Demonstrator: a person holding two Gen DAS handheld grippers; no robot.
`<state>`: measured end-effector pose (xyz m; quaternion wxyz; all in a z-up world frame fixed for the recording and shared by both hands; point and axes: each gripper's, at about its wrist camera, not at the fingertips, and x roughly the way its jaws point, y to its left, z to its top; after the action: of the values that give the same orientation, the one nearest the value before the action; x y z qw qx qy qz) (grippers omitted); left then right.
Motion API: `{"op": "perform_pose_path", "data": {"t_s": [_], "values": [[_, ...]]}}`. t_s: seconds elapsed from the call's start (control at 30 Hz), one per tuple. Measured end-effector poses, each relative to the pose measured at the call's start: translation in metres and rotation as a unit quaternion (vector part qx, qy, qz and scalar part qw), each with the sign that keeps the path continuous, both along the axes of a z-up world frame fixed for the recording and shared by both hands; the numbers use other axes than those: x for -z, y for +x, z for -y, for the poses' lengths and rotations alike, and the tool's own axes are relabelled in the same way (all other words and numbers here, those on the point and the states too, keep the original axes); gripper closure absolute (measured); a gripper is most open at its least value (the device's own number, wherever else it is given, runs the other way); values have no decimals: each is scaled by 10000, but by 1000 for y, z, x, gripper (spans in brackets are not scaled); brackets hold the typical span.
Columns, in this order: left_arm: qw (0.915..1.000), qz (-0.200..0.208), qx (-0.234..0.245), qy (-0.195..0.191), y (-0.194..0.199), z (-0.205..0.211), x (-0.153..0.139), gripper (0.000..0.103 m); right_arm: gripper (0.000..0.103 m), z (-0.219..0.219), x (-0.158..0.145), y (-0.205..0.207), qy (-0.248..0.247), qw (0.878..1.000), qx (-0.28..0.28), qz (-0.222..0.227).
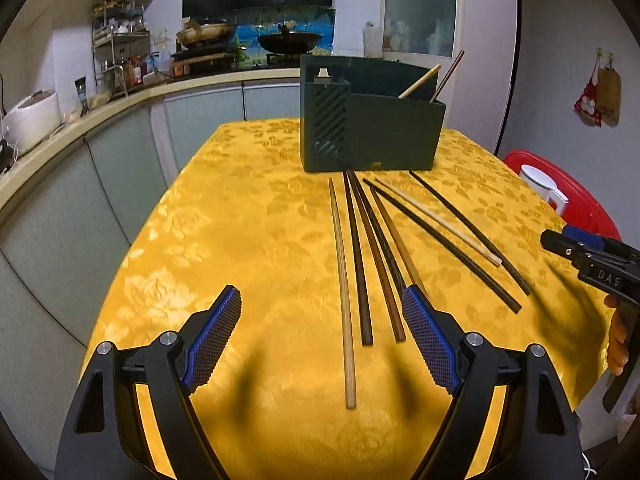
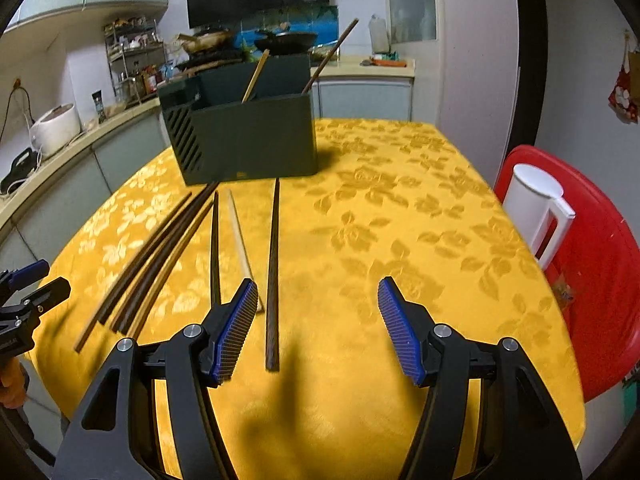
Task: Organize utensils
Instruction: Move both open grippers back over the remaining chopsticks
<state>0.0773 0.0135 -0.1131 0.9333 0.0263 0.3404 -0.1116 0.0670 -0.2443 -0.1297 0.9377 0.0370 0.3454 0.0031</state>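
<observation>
Several loose chopsticks lie fanned out on the yellow tablecloth (image 1: 248,216), in front of a dark green utensil holder (image 1: 372,120) with two chopsticks standing in it. In the left wrist view a light wooden chopstick (image 1: 345,292) and a dark brown chopstick (image 1: 358,264) lie in line with the gap of my left gripper (image 1: 322,300), which hangs open above them, empty. My right gripper (image 2: 318,294) is open and empty too, over the near end of a dark chopstick (image 2: 273,276); the holder (image 2: 248,136) stands beyond it. A pale chopstick (image 2: 240,240) lies just left.
A red plastic stool (image 2: 592,264) with a white jug (image 2: 536,208) on it stands at the table's right side. A kitchen counter (image 1: 80,128) with a rice cooker, racks and pans curves along the left and back. The right gripper (image 1: 558,244) shows at the left view's right edge.
</observation>
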Motion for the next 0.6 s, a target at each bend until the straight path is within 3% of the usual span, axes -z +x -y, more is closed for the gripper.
{"op": "perform_pose_path", "data": {"t_s": [0.37, 0.6], "values": [[9996, -238, 99, 67, -5, 2, 24, 24, 42, -10, 18, -1, -172, 9997, -92, -178], [9988, -446, 199, 104, -5, 7, 36, 43, 47, -13, 28, 2, -160, 9992, -131, -343]]}}
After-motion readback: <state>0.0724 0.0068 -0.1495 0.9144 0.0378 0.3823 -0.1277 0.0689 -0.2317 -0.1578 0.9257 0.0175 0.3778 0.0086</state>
